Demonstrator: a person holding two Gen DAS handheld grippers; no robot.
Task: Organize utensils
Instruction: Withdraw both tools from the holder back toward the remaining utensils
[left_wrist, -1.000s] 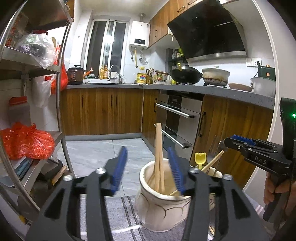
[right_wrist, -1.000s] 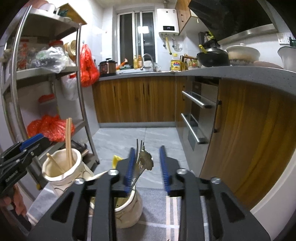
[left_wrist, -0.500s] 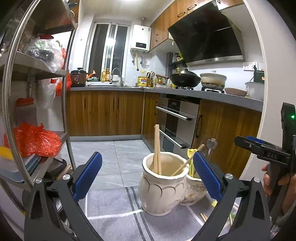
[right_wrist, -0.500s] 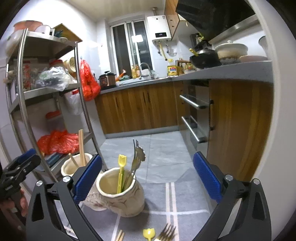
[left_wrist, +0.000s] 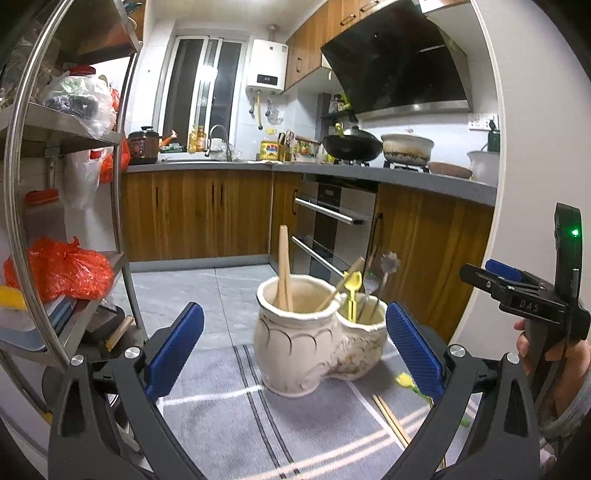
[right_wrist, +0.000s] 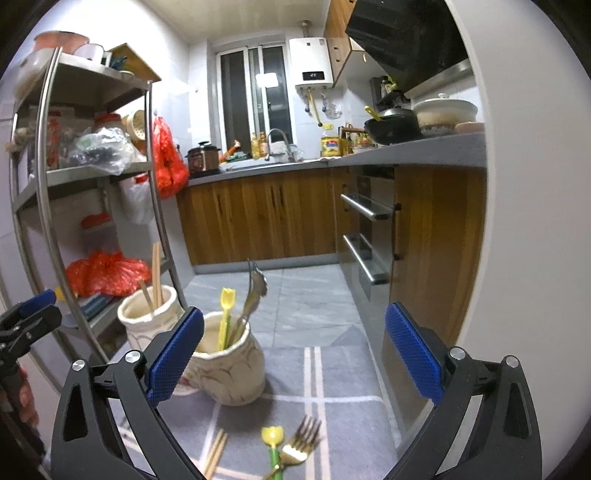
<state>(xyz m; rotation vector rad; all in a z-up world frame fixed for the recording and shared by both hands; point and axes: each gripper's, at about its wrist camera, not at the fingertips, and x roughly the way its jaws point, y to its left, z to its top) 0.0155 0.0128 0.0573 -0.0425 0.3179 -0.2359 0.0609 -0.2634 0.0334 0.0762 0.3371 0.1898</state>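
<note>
We see two cream ceramic utensil jars standing side by side and touching on a grey striped cloth (left_wrist: 229, 424) that covers the table. Our left tool (left_wrist: 294, 349) has its blue-padded jaws spread wide and released, with nothing between the pads; a second ago those jaws stood narrow, right around the wooden chopsticks (left_wrist: 284, 269) in the nearer cream jar (left_wrist: 295, 350), and the jar filled the lower part of the left wrist view. Now both jars sit farther ahead of the left tool, so the tool has drawn back. The chopsticks stand upright in that jar, with another wooden stick leaning to the right. Our right tool (right_wrist: 294, 349) is likewise released and wide open, holding nothing; a second ago its jaws stood close beside the metal spoon and fork (right_wrist: 255, 295) in the second cream jar (right_wrist: 229, 369), and it too has pulled back. That cutlery now stands free in the second jar, next to a yellow plastic spoon (right_wrist: 226, 314). With the tools back, loose things on the cloth come into view: a pair of wooden chopsticks (right_wrist: 216, 452), a small yellow-headed spoon with a green handle (right_wrist: 272, 439) and a gold-coloured fork (right_wrist: 301, 441), lying near the front edge.
</note>
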